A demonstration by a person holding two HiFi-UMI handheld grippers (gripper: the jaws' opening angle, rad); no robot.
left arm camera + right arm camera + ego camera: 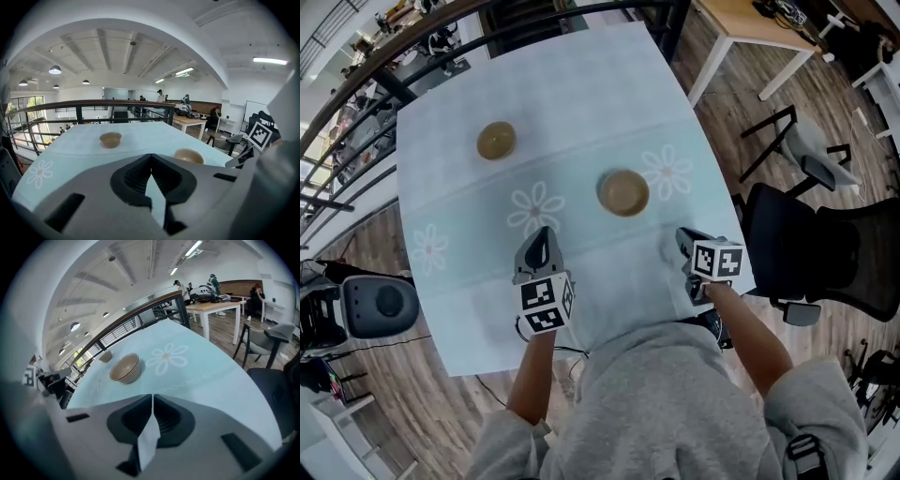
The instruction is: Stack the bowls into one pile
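Observation:
Two tan bowls stand apart and upright on the pale blue flowered tablecloth (pixel 581 84). One bowl (pixel 496 141) is at the far left, the other bowl (pixel 623 192) nearer and right of centre. My left gripper (pixel 542 234) hovers over the near part of the cloth, shut and empty, well short of both bowls. At the table's near right corner, my right gripper (pixel 682 238) is shut too, with nothing in it. The left gripper view shows the far bowl (pixel 110 139) and the near bowl (pixel 189 155) beyond closed jaws. The right gripper view has the near bowl (pixel 125 368) ahead to the left.
A black office chair (pixel 825 244) stands close to the table's right edge, and a grey chair (pixel 380 305) at the left. A dark railing (pixel 356 84) runs behind the far side. A wooden table (pixel 750 23) is beyond the far right corner.

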